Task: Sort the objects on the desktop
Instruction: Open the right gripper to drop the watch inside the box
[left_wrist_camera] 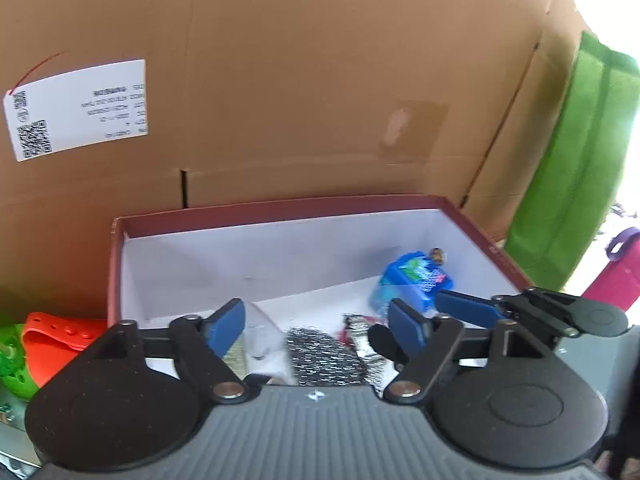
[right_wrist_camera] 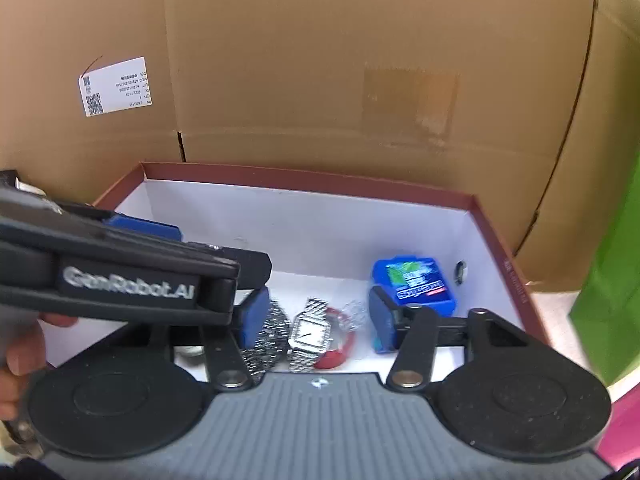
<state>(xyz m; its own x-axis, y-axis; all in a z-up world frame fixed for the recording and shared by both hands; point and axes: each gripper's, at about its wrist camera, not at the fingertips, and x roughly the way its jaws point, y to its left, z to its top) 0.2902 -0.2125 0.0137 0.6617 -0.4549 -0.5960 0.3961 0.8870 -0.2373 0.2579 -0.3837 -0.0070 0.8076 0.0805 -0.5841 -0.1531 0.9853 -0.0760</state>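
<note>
- Right gripper (right_wrist_camera: 318,320): jaws apart, gripping nothing; silver watch (right_wrist_camera: 309,334) lies on the floor of the red-rimmed box (right_wrist_camera: 320,184), between the pads
- Watch: square white dial, metal link band, beside a red ring (right_wrist_camera: 340,354)
- Left gripper (left_wrist_camera: 318,326): jaws apart, empty, above box contents
- Blue packet (right_wrist_camera: 416,284): box's right end

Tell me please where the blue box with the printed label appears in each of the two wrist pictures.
Left wrist view: the blue box lies right of centre inside the red-rimmed box, just above the right pad of the left tongs.
Right wrist view: it lies right of centre, near the right wall, above the right pad of the right tongs.
Shared landmark: the white label on the cardboard wall.
</note>
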